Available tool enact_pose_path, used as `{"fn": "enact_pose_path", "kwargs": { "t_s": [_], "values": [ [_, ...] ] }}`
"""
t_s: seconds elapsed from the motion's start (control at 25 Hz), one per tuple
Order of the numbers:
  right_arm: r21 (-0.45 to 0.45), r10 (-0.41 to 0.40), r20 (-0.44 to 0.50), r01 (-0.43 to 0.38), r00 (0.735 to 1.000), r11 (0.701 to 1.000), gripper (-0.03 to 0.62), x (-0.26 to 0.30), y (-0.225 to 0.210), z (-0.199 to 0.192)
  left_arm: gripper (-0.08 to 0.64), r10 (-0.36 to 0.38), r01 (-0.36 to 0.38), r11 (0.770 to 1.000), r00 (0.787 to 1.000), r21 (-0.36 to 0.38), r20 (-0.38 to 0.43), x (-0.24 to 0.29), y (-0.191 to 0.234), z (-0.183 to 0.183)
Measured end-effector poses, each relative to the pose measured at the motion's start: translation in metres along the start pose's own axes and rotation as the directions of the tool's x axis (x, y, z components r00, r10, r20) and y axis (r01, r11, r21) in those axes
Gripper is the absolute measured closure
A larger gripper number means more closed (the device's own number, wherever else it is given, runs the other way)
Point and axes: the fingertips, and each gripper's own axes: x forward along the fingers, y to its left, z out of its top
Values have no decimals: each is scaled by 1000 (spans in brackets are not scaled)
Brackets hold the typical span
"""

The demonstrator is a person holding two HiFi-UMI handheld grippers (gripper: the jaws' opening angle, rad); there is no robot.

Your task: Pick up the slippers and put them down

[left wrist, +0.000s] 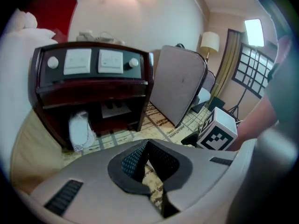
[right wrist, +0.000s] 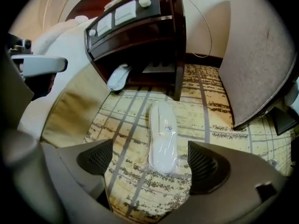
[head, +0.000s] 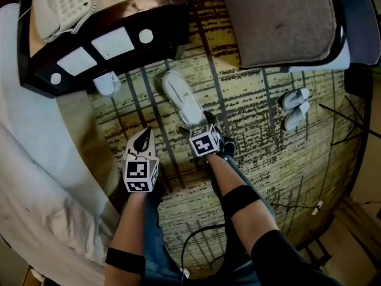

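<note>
One white plastic-wrapped slipper (head: 107, 83) lies half tucked under the dark wooden bedside cabinet (head: 166, 34), its far end hidden. The cream telephone (head: 62, 5) and the grey cushioned chair seat (head: 280, 19) are both cut by the head view's top edge.

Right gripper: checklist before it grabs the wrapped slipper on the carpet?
1. Right gripper jaws apart: ok.
2. Wrapped slipper lined up in the jaw gap: ok, its near end sits between them in the right gripper view.
3. Slipper free, nothing on it: ok, it lies flat on the carpet.
4. Pads touching the slipper: cannot tell.
5. Left gripper ready to grasp: not ok, shut and empty.
6. Second slipper located: ok, under the nightstand.
</note>
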Motion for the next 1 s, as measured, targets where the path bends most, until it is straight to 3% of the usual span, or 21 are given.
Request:
{"fn": "enact_pose_path", "kwargs": {
  "t_s": [0.36,0.8,1.0],
  "values": [
    [-16,-3,-8,3,1000,1000,66,112,-37,-47,560,-59,59,998,998,9,-35,100,-2,-71],
    [-36,-55,24,56,998,998,60,177,-57,-65,560,-108,108,994,994,29,-5,151,-5,-104],
    [-11,-19,43,19,999,1000,142,183,-46,-62,560,-107,107,994,994,27,-4,150,-1,-111]
  ]
}}
